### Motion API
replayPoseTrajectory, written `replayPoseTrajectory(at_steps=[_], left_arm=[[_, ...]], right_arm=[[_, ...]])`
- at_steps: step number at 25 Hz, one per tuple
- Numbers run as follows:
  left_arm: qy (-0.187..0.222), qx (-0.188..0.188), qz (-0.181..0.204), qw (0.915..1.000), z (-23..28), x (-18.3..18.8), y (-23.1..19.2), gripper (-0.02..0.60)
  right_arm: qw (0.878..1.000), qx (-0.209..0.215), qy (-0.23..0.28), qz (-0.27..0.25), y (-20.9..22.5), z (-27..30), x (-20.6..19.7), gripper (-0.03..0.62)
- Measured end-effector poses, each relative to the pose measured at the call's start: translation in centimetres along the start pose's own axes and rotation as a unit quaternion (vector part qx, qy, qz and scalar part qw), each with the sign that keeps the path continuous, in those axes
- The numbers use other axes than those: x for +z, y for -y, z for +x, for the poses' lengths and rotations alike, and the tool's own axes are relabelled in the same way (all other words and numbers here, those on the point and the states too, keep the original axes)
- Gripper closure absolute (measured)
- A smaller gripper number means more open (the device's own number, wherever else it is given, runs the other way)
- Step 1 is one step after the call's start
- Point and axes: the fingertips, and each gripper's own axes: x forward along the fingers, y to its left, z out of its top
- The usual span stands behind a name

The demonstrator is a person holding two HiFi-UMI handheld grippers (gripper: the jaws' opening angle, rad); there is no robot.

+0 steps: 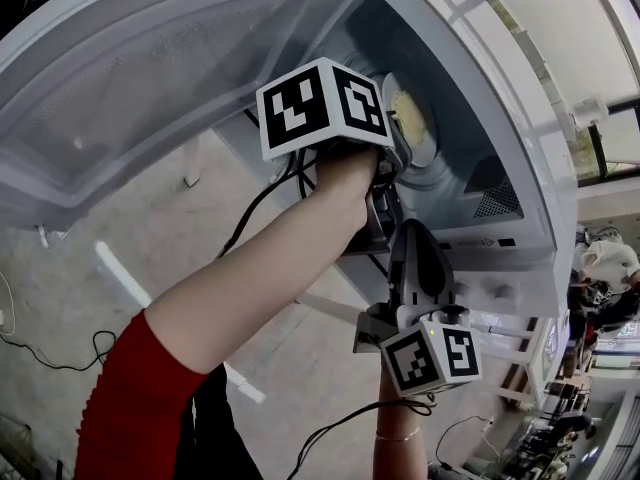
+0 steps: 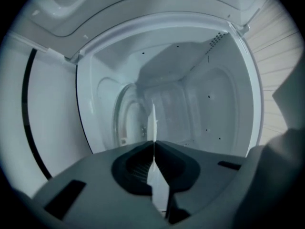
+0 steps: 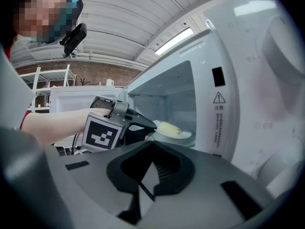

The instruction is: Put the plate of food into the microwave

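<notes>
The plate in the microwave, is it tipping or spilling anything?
Nothing stands out. The plate looks level inside the open microwave, with the yellow food heaped on it and nothing spilled. The left gripper pinches its rim.

Ribbed red sleeve [image 1: 128,408] on the person's left arm, thin bracelet [image 1: 398,435] on the right wrist; the grey left gripper [image 1: 398,146] and right gripper [image 1: 418,230] each bear a white cube [image 1: 325,108] with black square markers and trail black cables [image 1: 262,200].

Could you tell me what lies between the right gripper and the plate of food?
The left gripper, jaws shut on the plate, lies between it and the right gripper, as the head view shows.
</notes>
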Motion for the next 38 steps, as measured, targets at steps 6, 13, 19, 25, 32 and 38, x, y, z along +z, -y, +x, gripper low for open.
replayPoseTrajectory(at_steps=[6, 13, 19, 25, 32, 38], left_arm=[[-0.018, 0.047, 0.04, 0.9979, 0.4, 0.5, -0.1, 0.56], [-0.029, 0.102, 0.14, 0.9845, 1.1, 1.2, -0.2, 0.548], [-0.016, 0.127, 0.211, 0.9691, 1.8, 2.5, -0.2, 0.527], [-0.05, 0.138, 0.235, 0.9608, 1.6, 1.8, -0.2, 0.514], [-0.058, 0.153, 0.289, 0.9434, 1.6, 1.5, -0.2, 0.502], [-0.063, 0.163, 0.329, 0.928, 1.3, 1.3, -0.3, 0.495]], right_arm=[[1.0, -0.003, -0.002, -0.009, 0.1, 0.1, 0.6, 0.58], [1.0, -0.006, -0.004, -0.017, 0.3, 0.3, 1.0, 0.58], [1.0, -0.004, -0.003, -0.022, 0.2, 0.6, 1.3, 0.58], [1.0, -0.001, -0.004, -0.024, -0.2, 1.0, 1.3, 0.58], [1.0, 0.0, -0.007, -0.026, -0.3, 1.3, 1.3, 0.58], [1.0, -0.001, -0.006, -0.028, -0.2, 1.4, 1.5, 0.579]])
